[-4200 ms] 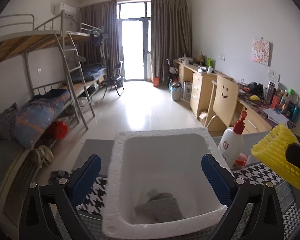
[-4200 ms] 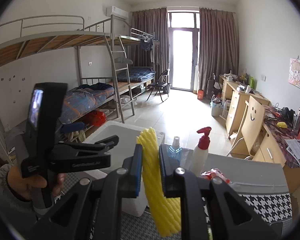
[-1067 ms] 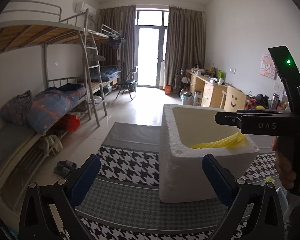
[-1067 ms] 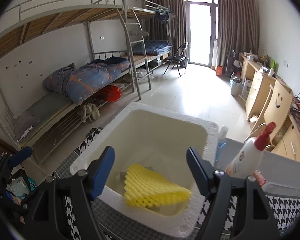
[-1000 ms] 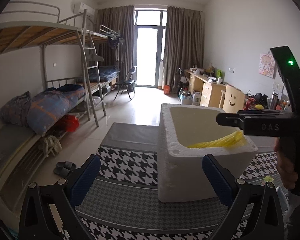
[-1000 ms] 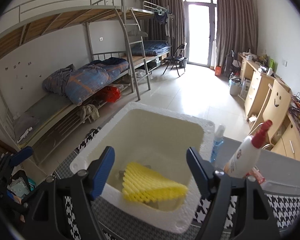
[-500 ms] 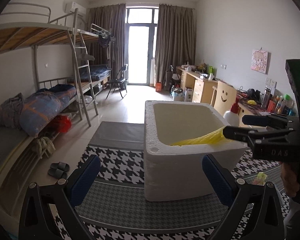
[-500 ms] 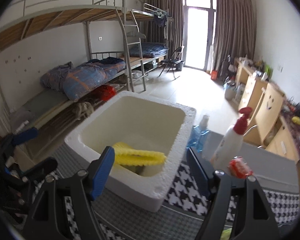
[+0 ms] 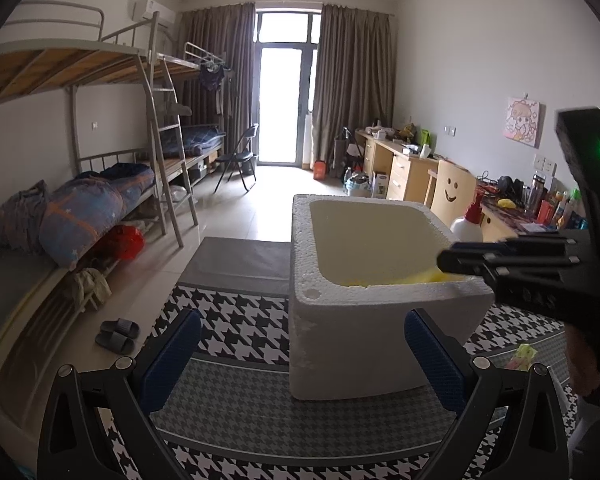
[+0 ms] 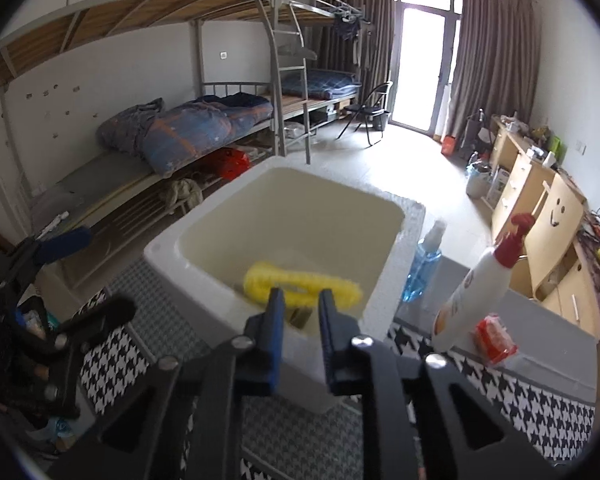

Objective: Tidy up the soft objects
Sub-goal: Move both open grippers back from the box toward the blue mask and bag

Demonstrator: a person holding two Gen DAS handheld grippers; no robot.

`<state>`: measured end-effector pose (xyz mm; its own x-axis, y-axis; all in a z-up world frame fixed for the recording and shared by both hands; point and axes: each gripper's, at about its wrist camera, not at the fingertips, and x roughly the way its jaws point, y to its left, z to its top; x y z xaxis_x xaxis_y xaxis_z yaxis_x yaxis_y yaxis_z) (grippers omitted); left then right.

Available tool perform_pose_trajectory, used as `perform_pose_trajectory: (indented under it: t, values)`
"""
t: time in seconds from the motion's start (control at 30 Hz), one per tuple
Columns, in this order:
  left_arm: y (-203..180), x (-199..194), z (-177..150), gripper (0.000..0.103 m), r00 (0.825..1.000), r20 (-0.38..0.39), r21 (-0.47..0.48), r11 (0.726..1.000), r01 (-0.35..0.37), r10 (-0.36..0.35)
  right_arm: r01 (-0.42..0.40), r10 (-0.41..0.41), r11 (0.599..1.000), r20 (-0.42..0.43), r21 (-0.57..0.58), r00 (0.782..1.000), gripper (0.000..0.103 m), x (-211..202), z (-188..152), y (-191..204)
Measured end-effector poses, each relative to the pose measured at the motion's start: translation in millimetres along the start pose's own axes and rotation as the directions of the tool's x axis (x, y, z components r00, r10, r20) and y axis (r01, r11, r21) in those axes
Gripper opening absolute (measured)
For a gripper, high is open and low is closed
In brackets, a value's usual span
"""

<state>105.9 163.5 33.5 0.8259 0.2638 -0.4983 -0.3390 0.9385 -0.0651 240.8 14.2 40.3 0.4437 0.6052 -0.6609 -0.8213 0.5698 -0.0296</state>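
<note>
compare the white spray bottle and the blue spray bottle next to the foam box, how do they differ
The white spray bottle is opaque with a red trigger head; the blue spray bottle is see-through blue with a pale cap. The white one looks bigger and sits nearer the camera and further from the foam box; the blue one stands close beside the box's wall. Both stand on the grey mat.

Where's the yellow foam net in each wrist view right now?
Left wrist: yellow foam net peeks above the near right rim inside the white foam box, right of centre.
Right wrist: it lies inside the box, centre frame, just beyond the closing right gripper.
Shared landmark: red-capped spray bottle.
</note>
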Motion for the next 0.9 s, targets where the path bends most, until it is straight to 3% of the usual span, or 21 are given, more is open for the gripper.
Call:
perform_pose_trajectory:
  t: [0.23, 0.3, 0.33, 0.37, 0.9]
  values:
    - [2.9, -0.3, 0.3, 0.102, 1.0, 0.008, -0.001, 1.0, 0.01, -0.01, 0.009, -0.011, 1.0, 0.067, 0.017, 0.998, 0.02, 0.5, 12.9, -1.7]
    - [2.4, -0.2, 0.4, 0.102, 1.0, 0.008, 0.003, 1.0, 0.013, -0.013, 0.013, -0.014, 1.0, 0.072, 0.008, 0.997, 0.036, -3.6, 11.2, -1.3]
    - [2.6, -0.3, 0.8, 0.102, 1.0, 0.009, 0.001, 1.0, 0.018, -0.018, 0.015, -0.016, 1.0, 0.073, 0.01, 0.997, 0.057, -5.3, 10.4, -2.0]
    - [3.3, -0.8, 1.0, 0.102, 1.0, 0.011, -0.003, 1.0, 0.022, -0.022, 0.017, -0.018, 1.0, 0.083, 0.018, 0.996, 0.068, -8.1, 9.5, -2.2]
    - [-14.8, -20.0, 7.5, 0.102, 0.996, 0.068, 0.009, 0.998, 0.064, -0.064, 0.053, -0.069, 0.994, 0.17, 0.095, 0.983, 0.069, -53.2, -6.1, -10.1]
